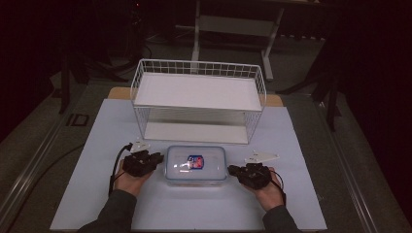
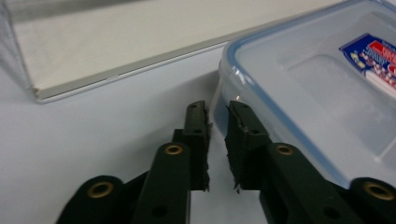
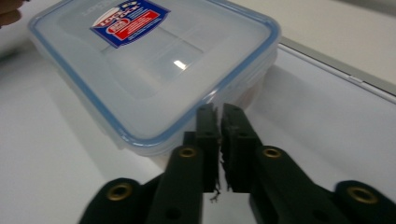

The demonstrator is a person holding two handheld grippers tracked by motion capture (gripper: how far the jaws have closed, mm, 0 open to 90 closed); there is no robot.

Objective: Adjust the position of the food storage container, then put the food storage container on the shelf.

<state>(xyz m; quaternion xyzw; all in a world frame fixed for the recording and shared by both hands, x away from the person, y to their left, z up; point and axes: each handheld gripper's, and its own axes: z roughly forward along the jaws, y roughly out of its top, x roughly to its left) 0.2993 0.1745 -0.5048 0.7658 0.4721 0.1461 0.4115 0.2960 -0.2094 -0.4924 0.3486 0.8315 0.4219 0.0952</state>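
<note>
On the white mat [image 1: 194, 204], the left gripper [image 1: 156, 158] sits at nine o'clock of the box [image 1: 196, 165], its tips right against the box's left end. In the left gripper view its jaws stand a narrow gap apart with nothing between them, the right one touching the box's [image 2: 299, 88] clear wall just under the blue-rimmed lid. The box lies flat near the mat's middle, a red and blue label [image 1: 196, 161] on its lid, with the wire rack [image 1: 198, 99] just beyond it at twelve o'clock. The right gripper [image 1: 232, 170] rests at three o'clock of the box, tips at its right end. In the right gripper view its jaws are pressed almost together, empty, their tips at the lid's [image 3: 154, 60] rounded corner.
</note>
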